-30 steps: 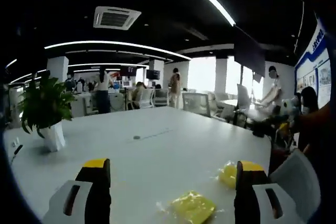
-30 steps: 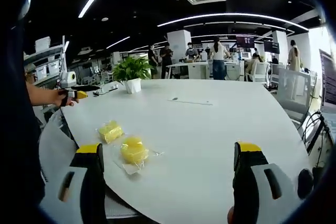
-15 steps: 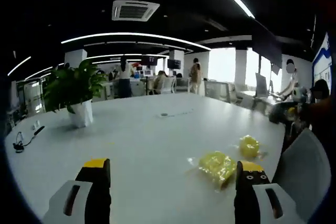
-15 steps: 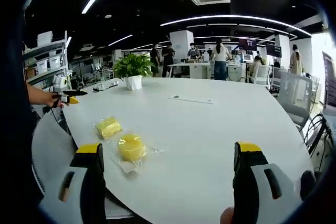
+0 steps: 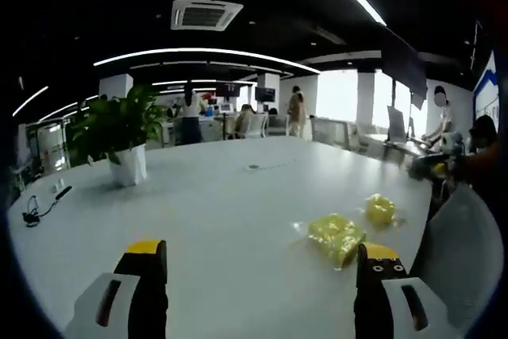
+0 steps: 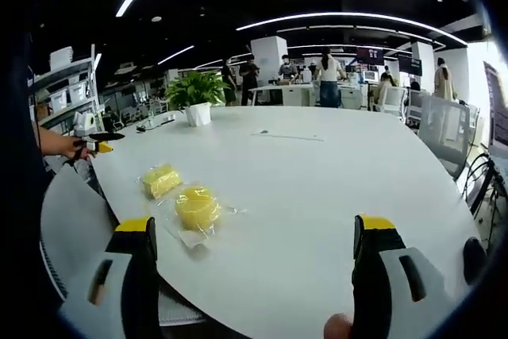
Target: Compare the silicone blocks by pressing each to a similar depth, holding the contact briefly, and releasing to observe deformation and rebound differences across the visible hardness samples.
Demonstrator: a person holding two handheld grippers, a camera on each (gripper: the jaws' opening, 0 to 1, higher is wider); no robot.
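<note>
— As I hold my left gripper [image 5: 258, 291] over the table [image 5: 222, 220], what do you make out, starting from the left?

— A cable [image 5: 36, 210] lies at the far left edge. Next comes a plant [image 5: 119, 136] in a white pot. Then your two jaws stand well apart, with bare tabletop between them and nothing held. To the right, two yellow blocks in clear wrap lie on the table: the square block [image 5: 336, 236] just above your right jaw tip, the round block [image 5: 380, 208] a little beyond it, apart from the first. A chair [image 5: 460, 244] stands at the table edge on the far right.

— And in my right gripper view?

— At the far left your other hand [image 6: 67, 146] holds the left gripper [image 6: 99, 142], off the table edge; I cannot tell its jaws from there. A chair back [image 6: 67, 228] sits below it. Then the square block [image 6: 160, 180] and the round block [image 6: 197, 206] lie near each other, not touching, near the table's near-left edge, above your left jaw tip. The right gripper [image 6: 258, 291] is spread wide and empty, touching neither block. The plant [image 6: 194, 94] stands at the table's far side, with people [image 6: 327, 77] at desks behind.
</note>
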